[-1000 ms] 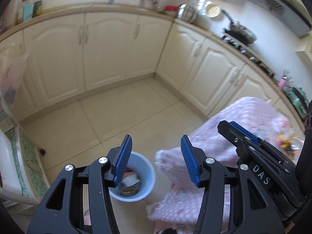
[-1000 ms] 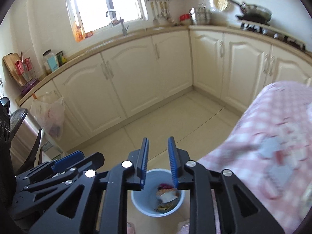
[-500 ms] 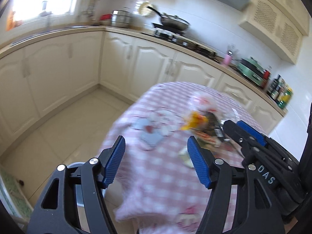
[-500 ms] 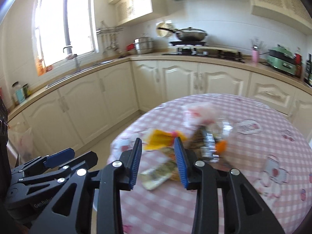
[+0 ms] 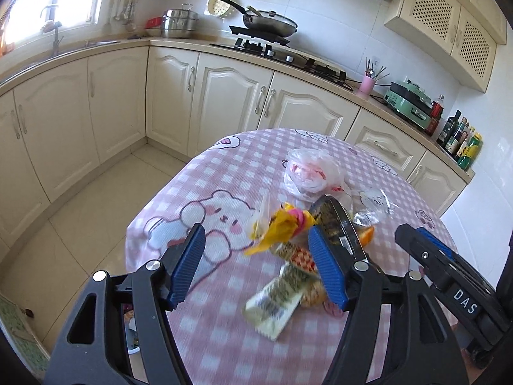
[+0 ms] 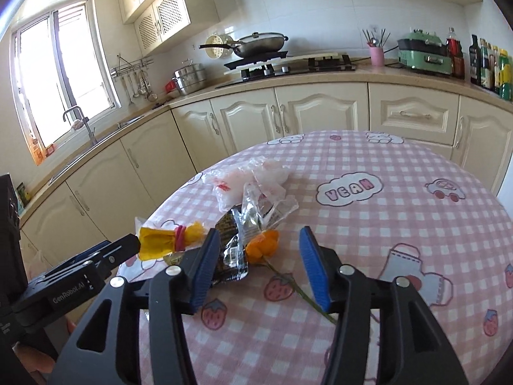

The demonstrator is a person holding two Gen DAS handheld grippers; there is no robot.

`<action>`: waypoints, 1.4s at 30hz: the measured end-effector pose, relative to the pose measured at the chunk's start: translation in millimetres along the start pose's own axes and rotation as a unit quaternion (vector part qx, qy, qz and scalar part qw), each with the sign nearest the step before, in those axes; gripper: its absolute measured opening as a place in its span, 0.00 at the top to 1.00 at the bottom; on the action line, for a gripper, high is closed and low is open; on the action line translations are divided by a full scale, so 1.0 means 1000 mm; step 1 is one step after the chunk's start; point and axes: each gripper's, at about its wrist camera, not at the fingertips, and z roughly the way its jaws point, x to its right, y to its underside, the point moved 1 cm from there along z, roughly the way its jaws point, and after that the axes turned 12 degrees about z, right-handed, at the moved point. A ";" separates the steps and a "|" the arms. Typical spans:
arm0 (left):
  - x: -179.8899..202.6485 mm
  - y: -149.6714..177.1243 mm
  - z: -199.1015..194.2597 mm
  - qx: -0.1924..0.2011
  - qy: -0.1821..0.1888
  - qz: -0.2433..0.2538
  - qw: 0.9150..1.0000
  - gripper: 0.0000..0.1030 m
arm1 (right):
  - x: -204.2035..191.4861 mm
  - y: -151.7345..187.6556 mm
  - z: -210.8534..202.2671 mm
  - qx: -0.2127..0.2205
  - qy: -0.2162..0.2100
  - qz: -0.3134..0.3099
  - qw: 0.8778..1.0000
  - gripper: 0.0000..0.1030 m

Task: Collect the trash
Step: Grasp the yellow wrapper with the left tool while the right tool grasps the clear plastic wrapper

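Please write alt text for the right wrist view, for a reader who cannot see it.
The right gripper, its jaws opening and empty, hovers over a pile of trash on a pink checked table: an orange flower, a dark wrapper, clear bags. Cream kitchen cabinets stand behind.

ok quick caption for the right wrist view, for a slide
Right gripper, jaws opening and empty, above an orange flower among wrappers on the pink checked tablecloth.

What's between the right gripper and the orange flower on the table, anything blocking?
Nothing visible. The right gripper, jaws opening and empty, looks straight at the orange flower. A dark wrapper lies against the flower's left side, so it could get caught too.
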 end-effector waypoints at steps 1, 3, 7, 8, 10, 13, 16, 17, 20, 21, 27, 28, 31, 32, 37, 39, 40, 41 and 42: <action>0.000 -0.001 0.002 -0.001 0.000 0.001 1.000 0.38 | 0.000 -0.001 0.004 -0.003 -0.001 0.002 1.000 0.49; 0.001 -0.004 0.009 -0.004 0.005 0.005 1.000 0.40 | 0.001 -0.006 0.015 -0.010 0.003 0.003 1.000 0.49; 0.007 -0.007 0.017 -0.008 0.020 0.012 1.000 0.63 | 0.006 -0.012 0.032 -0.024 0.005 0.018 1.000 0.50; 0.009 -0.008 0.020 -0.011 0.024 0.015 1.000 0.74 | 0.007 -0.013 0.035 -0.024 0.005 0.020 1.000 0.58; 0.013 -0.009 0.021 -0.008 0.032 0.022 0.999 0.85 | 0.007 -0.014 0.039 -0.028 0.006 0.018 0.999 0.80; 0.018 -0.010 0.015 0.007 0.042 0.023 0.999 0.91 | 0.008 -0.014 0.037 -0.019 0.010 0.014 1.000 0.85; 0.022 -0.013 0.001 0.032 0.051 0.021 0.998 0.91 | 0.010 -0.018 0.024 0.013 0.013 0.015 1.000 0.86; 0.022 -0.015 -0.002 0.038 0.052 0.020 0.998 0.91 | 0.010 -0.021 0.017 0.026 0.012 0.016 0.999 0.86; 0.024 -0.020 -0.024 0.066 0.060 0.015 0.996 0.91 | 0.008 -0.028 -0.005 0.067 0.011 0.016 0.998 0.86; 0.023 -0.021 -0.029 0.073 0.060 0.013 0.995 0.91 | 0.007 -0.031 -0.012 0.077 0.009 0.016 0.997 0.86; 0.008 -0.021 -0.071 0.108 0.049 -0.002 0.993 0.91 | -0.020 -0.035 -0.046 0.096 -0.031 0.000 0.995 0.86; 0.002 -0.019 -0.078 0.110 0.041 -0.006 0.993 0.91 | -0.029 -0.033 -0.050 0.094 -0.043 -0.004 0.995 0.86; -0.019 -0.010 -0.094 0.110 0.022 -0.022 0.993 0.91 | -0.056 -0.023 -0.055 0.085 -0.068 -0.024 0.994 0.86; -0.027 -0.006 -0.099 0.108 0.012 -0.028 0.994 0.91 | -0.066 -0.019 -0.056 0.081 -0.079 -0.030 0.993 0.86; -0.075 0.019 -0.118 0.092 -0.037 -0.058 0.993 0.91 | -0.121 0.009 -0.047 0.045 -0.117 -0.067 0.990 0.86; -0.094 0.029 -0.123 0.083 -0.056 -0.071 0.992 0.91 | -0.140 0.022 -0.040 0.030 -0.131 -0.080 0.988 0.86; -0.108 0.037 -0.125 0.077 -0.069 -0.081 0.991 0.91 | -0.153 0.030 -0.034 0.019 -0.139 -0.088 0.986 0.86; -0.117 0.042 -0.127 0.073 -0.078 -0.086 0.991 0.91 | -0.164 0.038 -0.029 0.009 -0.145 -0.095 0.985 0.86; -0.125 0.047 -0.127 0.068 -0.086 -0.091 0.990 0.91 | -0.175 0.046 -0.023 -0.002 -0.151 -0.103 0.983 0.86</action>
